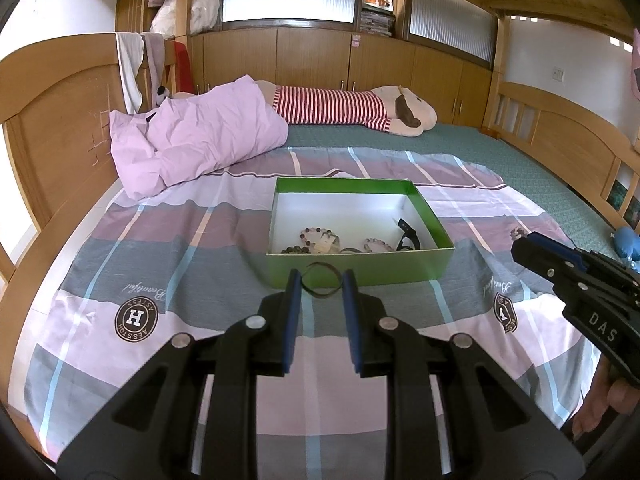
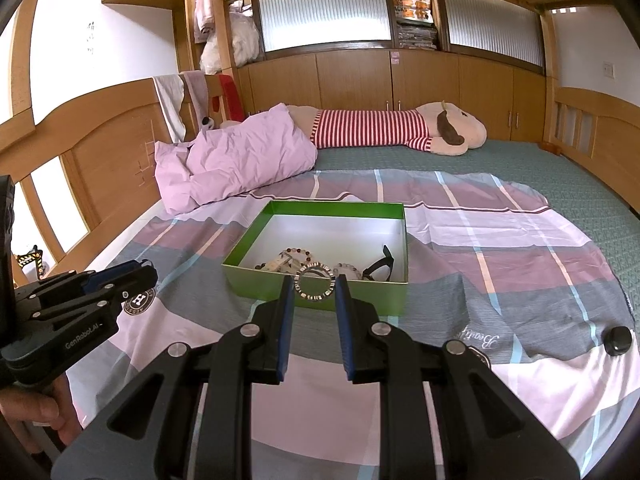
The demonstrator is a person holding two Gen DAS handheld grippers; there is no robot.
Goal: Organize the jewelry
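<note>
A green open box [image 1: 408, 266] [image 2: 240, 258] sits on the plaid sheet and holds bead bracelets [image 1: 316, 236] [image 2: 296, 254] and a black strap [image 1: 408, 236] [image 2: 380, 266]. My left gripper [image 1: 322, 280] is shut on a thin dark bangle [image 1: 320, 294] just in front of the box's near wall. My right gripper [image 2: 315, 284] is shut on a silver studded bracelet [image 2: 315, 296] at the box's near edge. The right gripper also shows at the right of the left wrist view [image 1: 536, 248], and the left gripper at the left of the right wrist view [image 2: 132, 276].
A pink pillow [image 1: 192, 140] and a striped plush toy [image 1: 352, 110] lie behind the box. A small black round object [image 2: 618, 340] sits on the sheet at right. A beaded piece [image 1: 518, 233] lies right of the box. Wooden bed rails run along both sides.
</note>
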